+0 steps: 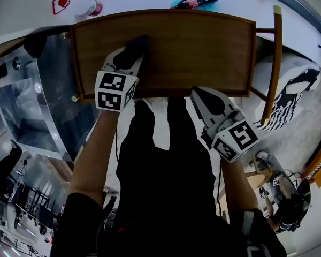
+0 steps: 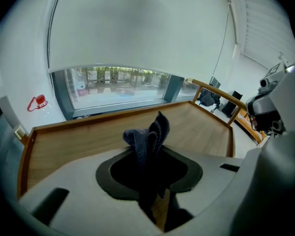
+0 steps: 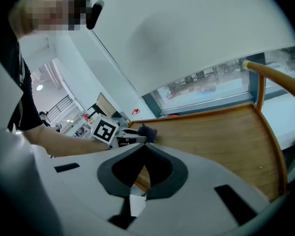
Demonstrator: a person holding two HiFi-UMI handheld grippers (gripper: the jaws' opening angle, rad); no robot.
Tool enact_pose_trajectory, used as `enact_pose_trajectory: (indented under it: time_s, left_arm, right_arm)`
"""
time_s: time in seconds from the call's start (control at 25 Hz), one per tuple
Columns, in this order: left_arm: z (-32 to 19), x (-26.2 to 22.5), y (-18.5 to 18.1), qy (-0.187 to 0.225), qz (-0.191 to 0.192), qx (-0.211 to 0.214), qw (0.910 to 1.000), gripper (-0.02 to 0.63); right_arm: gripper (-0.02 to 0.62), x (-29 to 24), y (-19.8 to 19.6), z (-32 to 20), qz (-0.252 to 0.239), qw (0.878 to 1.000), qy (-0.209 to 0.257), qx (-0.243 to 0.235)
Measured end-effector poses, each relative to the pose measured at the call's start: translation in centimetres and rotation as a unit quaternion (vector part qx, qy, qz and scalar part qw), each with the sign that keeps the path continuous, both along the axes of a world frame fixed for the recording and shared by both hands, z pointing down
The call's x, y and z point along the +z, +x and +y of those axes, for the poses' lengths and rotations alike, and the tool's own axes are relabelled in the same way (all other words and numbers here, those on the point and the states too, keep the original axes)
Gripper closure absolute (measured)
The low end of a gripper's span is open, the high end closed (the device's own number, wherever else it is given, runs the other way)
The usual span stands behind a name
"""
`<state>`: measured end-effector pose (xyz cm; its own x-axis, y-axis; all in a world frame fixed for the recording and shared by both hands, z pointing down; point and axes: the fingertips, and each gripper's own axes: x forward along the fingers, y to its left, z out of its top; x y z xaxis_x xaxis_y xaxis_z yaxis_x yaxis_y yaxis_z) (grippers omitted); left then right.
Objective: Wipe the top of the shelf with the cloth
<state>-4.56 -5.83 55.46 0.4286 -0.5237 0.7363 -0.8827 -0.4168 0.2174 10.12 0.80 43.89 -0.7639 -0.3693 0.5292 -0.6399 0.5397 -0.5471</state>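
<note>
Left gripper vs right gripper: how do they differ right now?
1. The left gripper is shut on the cloth; the right gripper is shut with nothing between its jaws.
2. The left gripper is over the shelf top, cloth end toward the wood; the right gripper is back at the shelf's near edge.

Shared: both are white, carry a marker cube and point toward the shelf.
</note>
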Motion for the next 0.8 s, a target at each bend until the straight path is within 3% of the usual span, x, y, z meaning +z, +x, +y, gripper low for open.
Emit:
enact_pose_trajectory:
  time_s: [0.8]
  left_arm:
    - [-1.8,0.0,14.1,-0.004,0.031,0.093,0.9952,0.479]
  right_arm:
    - [0.591,0.3,8.4,-1.6,-0.004,0.999,-0.002,0.054]
